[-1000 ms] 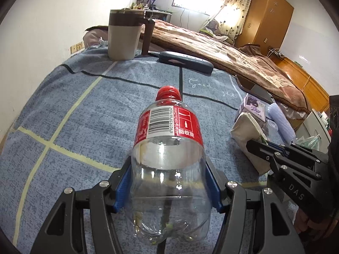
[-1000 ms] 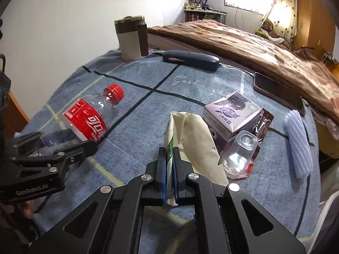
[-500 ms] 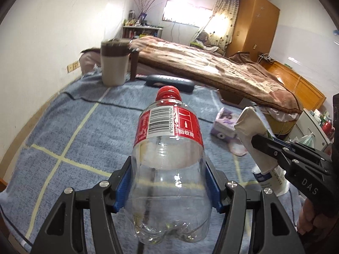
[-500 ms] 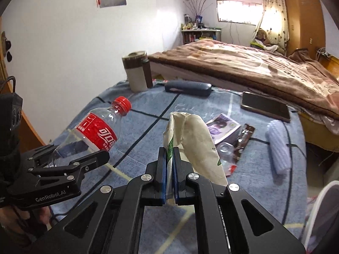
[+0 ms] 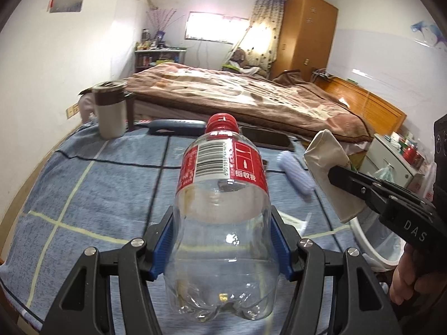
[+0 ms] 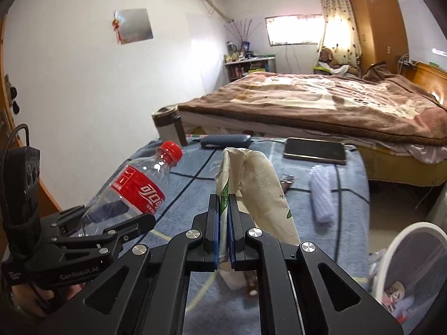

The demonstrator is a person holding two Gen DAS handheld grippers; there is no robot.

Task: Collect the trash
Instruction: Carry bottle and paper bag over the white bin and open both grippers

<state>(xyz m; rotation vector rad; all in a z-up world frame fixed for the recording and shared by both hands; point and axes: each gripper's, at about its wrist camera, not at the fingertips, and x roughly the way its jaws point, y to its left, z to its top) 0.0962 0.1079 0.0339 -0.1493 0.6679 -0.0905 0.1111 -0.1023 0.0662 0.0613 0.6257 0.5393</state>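
My left gripper (image 5: 223,240) is shut on an empty clear plastic bottle (image 5: 220,195) with a red label and red cap, held above the blue cloth-covered table (image 5: 83,189). The bottle also shows in the right wrist view (image 6: 134,192). My right gripper (image 6: 223,217) is shut on a crumpled cream paper carton (image 6: 257,189), lifted above the table; the carton also shows in the left wrist view (image 5: 332,173). A white round bin (image 6: 413,268) with some trash inside stands low at the right, beside the table.
On the table lie a lilac rolled cloth (image 6: 321,195), a dark phone (image 6: 315,150), a dark blue case (image 6: 226,141) and a tall brown-and-cream mug (image 5: 110,111). A bed with a brown blanket (image 6: 321,106) stands behind the table.
Both grippers have risen well above the table with the bottle and the carton and swung to the right. The white bin has come into view at the right.
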